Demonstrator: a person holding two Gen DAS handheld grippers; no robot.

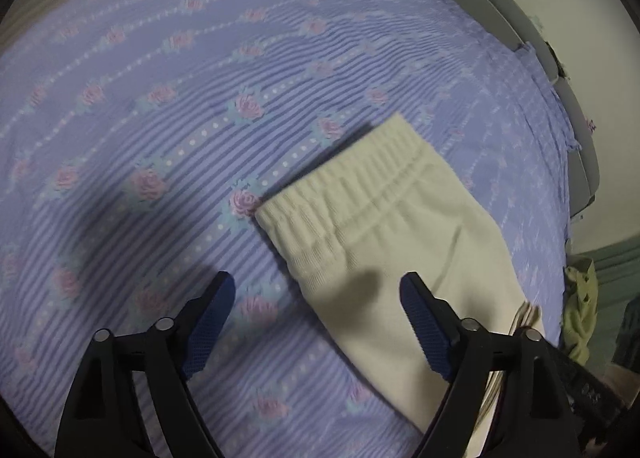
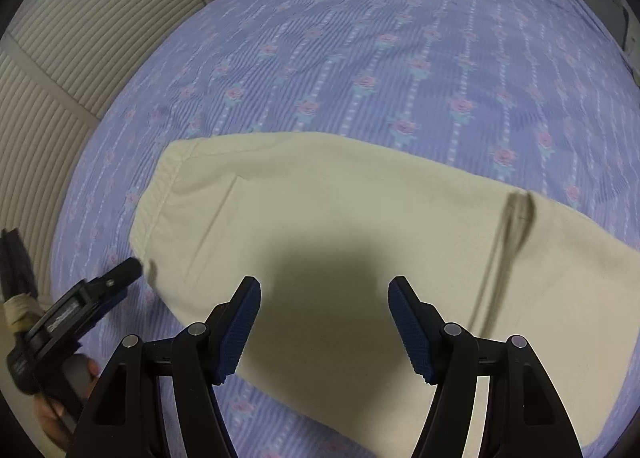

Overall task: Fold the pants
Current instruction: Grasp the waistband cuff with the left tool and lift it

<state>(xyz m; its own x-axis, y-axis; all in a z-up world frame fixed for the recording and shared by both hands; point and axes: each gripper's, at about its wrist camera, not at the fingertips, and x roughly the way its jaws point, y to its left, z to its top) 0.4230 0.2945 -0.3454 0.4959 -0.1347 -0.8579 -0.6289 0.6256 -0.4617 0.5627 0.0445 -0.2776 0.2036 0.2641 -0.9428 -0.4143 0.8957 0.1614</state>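
Both grippers spread wide over cream pants on the bed

The left gripper [image 1: 316, 290] hangs with its jaws spread wide and nothing between them. Its blue pads [image 1: 212, 322] touch no cloth; one finger stands over the bedspread [image 1: 160, 78], the other over the edge of the pants [image 1: 380, 226]. The right gripper [image 2: 324, 294] is likewise spread apart and holds nothing, poised above the middle of the pants [image 2: 340, 210], where its shadow falls on the cloth.

The pants are cream, lying flat and doubled over on the lilac bedspread [image 2: 400, 58] printed with pink roses and dotted stripes.

The left wrist view shows the gathered elastic waistband [image 1: 344, 186] sharply, with its ribbing, plus a grey padded headboard [image 1: 500, 18] past the bed's far edge and a greenish cloth [image 1: 580, 310] off the bed at the right. The right wrist view shows far more of the garment's length: a slanted pocket seam [image 2: 212, 226], a drawstring [image 2: 508, 234] lying blurred across the cloth, and the waistband [image 2: 160, 194] at the left end. It also catches the left gripper [image 2: 116, 278] from outside, near the waistband corner, with a hand [image 2: 60, 398] on its handle, and louvred panels [image 2: 60, 78] beside the bed
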